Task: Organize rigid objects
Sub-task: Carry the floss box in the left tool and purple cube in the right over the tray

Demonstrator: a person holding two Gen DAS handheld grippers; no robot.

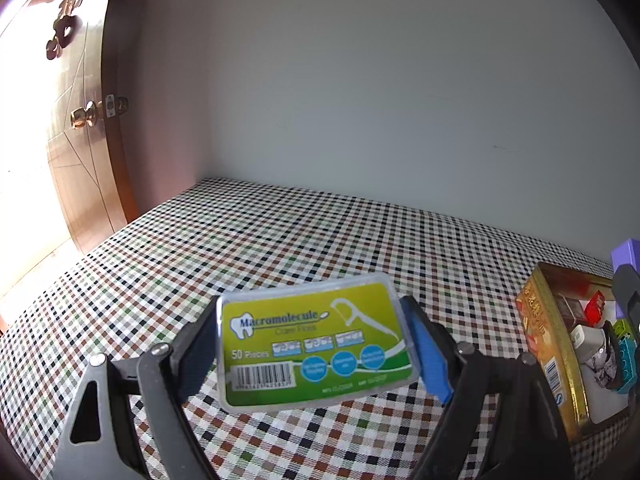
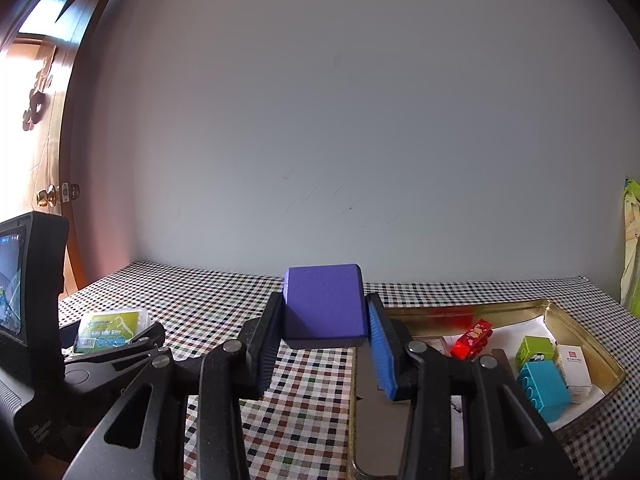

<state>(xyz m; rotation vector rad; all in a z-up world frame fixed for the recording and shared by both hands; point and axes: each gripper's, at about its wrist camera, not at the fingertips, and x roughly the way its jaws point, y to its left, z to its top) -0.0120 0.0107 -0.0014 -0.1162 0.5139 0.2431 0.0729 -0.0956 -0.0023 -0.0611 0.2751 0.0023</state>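
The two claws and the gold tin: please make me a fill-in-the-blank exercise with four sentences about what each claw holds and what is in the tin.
1. The left claw grips a green box of dental ____.
2. The right claw grips a block of ____ colour.
3. The table wears a ____ cloth.
4. In the gold tin, the blue brick lies beside a ____ brick.

Missing words: floss; purple; checked; green

The left hand-held gripper (image 1: 316,354) stood wide, clamped on a load; the right hand-held gripper (image 2: 325,328) pinched narrower, both raised.
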